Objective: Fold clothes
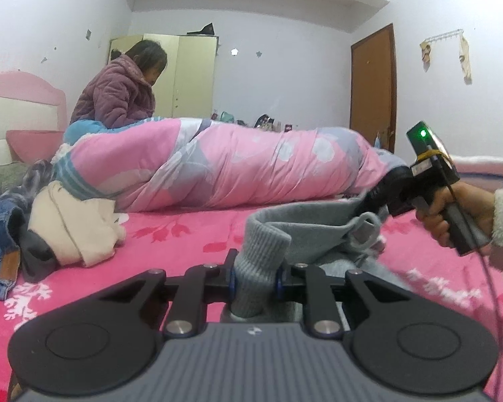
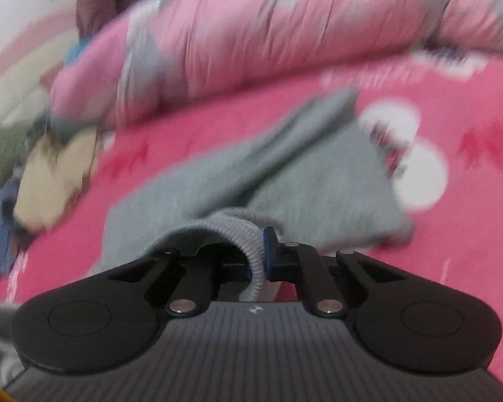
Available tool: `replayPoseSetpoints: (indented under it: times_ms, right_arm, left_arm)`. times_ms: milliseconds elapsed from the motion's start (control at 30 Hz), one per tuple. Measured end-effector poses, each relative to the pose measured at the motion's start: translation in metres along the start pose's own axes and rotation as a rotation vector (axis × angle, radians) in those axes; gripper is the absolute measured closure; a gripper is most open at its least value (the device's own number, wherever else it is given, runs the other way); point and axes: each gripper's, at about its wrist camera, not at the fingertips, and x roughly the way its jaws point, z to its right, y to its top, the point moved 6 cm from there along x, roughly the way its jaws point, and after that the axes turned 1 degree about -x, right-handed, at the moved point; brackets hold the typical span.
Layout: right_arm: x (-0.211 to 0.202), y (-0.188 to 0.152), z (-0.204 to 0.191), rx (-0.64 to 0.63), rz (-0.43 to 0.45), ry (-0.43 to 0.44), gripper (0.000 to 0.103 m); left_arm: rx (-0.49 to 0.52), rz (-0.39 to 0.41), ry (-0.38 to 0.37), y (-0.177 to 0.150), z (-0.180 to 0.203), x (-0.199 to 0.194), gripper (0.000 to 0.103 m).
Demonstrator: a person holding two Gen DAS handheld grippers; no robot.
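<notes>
A grey knitted garment lies on the pink bedspread. My left gripper is shut on its thick ribbed hem, which bulges up between the blue pads. In the left wrist view a hand holds the right gripper's body at the garment's far right side; its fingertips are hidden behind the cloth. The right wrist view is blurred: my right gripper is shut on a ribbed grey edge of the same garment, which spreads out flat ahead.
A rolled pink floral quilt lies across the bed behind the garment. A pile of cream cloth and blue jeans sits at the left. A person in a purple padded jacket sits beyond the quilt. Wardrobe and brown door stand behind.
</notes>
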Motion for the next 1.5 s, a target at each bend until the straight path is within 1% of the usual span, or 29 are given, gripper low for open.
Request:
replayPoseSetpoints:
  times_ms: [67,167,267,333,433,467,533,600,667,700,733,767,833,900,967,1100,1133,1200,1267,1433,1500]
  right_arm:
    - [-0.036,0.018,-0.003,-0.015,0.131,-0.019,0.098]
    - [-0.115,0.048,0.005,-0.021,0.341,-0.062,0.098]
    - [-0.213,0.075,0.034,0.014,0.536,-0.122,0.098]
    - [-0.286,0.089,0.058,0.022,0.648,-0.188,0.099]
    - [-0.408,0.100,0.084,0.025,0.802,-0.317,0.099]
    - [-0.447,0.101,0.088,0.021,0.852,-0.363,0.099]
    - [-0.529,0.102,0.090,0.016,0.952,-0.445,0.099]
    - [-0.583,0.098,0.083,-0.008,1.009,-0.514,0.099]
    - [-0.626,0.093,0.077,-0.046,1.039,-0.591,0.099]
    - [-0.630,0.090,0.075,-0.072,1.019,-0.637,0.099]
    - [-0.632,0.086,0.076,-0.093,0.996,-0.678,0.099]
    - [-0.625,0.083,0.080,-0.100,0.962,-0.700,0.099]
    - [-0.595,0.078,0.096,-0.095,0.875,-0.717,0.099]
    - [-0.548,0.076,0.115,-0.070,0.776,-0.702,0.099]
    - [-0.486,0.079,0.126,-0.074,0.694,-0.648,0.099]
    - [-0.378,0.097,0.106,-0.139,0.597,-0.535,0.099]
    - [-0.354,0.105,0.091,-0.159,0.585,-0.496,0.099]
    - [-0.305,0.122,0.062,-0.197,0.559,-0.414,0.099]
    - [-0.253,0.142,0.023,-0.227,0.530,-0.326,0.099]
    - [-0.127,0.175,-0.115,-0.352,0.407,-0.142,0.099]
    - [-0.081,0.184,-0.167,-0.389,0.362,-0.085,0.099]
  left_arm:
    - [0.003,0.045,-0.044,0.018,0.013,-0.006,0.083]
    - [0.018,0.139,-0.159,0.053,0.050,-0.018,0.084]
    - [0.011,0.238,-0.335,0.094,0.106,-0.030,0.085]
    - [-0.007,0.301,-0.473,0.121,0.152,-0.040,0.085]
    - [-0.050,0.389,-0.689,0.155,0.222,-0.060,0.086]
    - [-0.057,0.422,-0.750,0.163,0.242,-0.069,0.086]
    - [-0.078,0.471,-0.853,0.174,0.270,-0.087,0.086]
    - [-0.100,0.516,-0.954,0.183,0.297,-0.105,0.086]
    - [-0.117,0.529,-1.003,0.181,0.309,-0.114,0.086]
    - [-0.124,0.517,-1.017,0.176,0.313,-0.115,0.086]
    - [-0.126,0.486,-1.013,0.168,0.313,-0.110,0.086]
    - [-0.128,0.451,-1.004,0.160,0.314,-0.103,0.086]
    - [-0.129,0.378,-0.973,0.143,0.311,-0.088,0.086]
    - [-0.133,0.306,-0.913,0.124,0.300,-0.070,0.086]
    - [-0.145,0.258,-0.833,0.108,0.281,-0.053,0.086]
    - [-0.197,0.190,-0.646,0.083,0.229,-0.021,0.086]
    - [-0.221,0.177,-0.591,0.078,0.211,-0.014,0.086]
    - [-0.261,0.177,-0.479,0.071,0.172,-0.006,0.086]
    - [-0.292,0.206,-0.346,0.062,0.131,-0.003,0.086]
    - [-0.392,0.212,-0.053,0.042,0.038,0.007,0.086]
    - [-0.430,0.195,0.048,0.034,0.001,0.016,0.086]
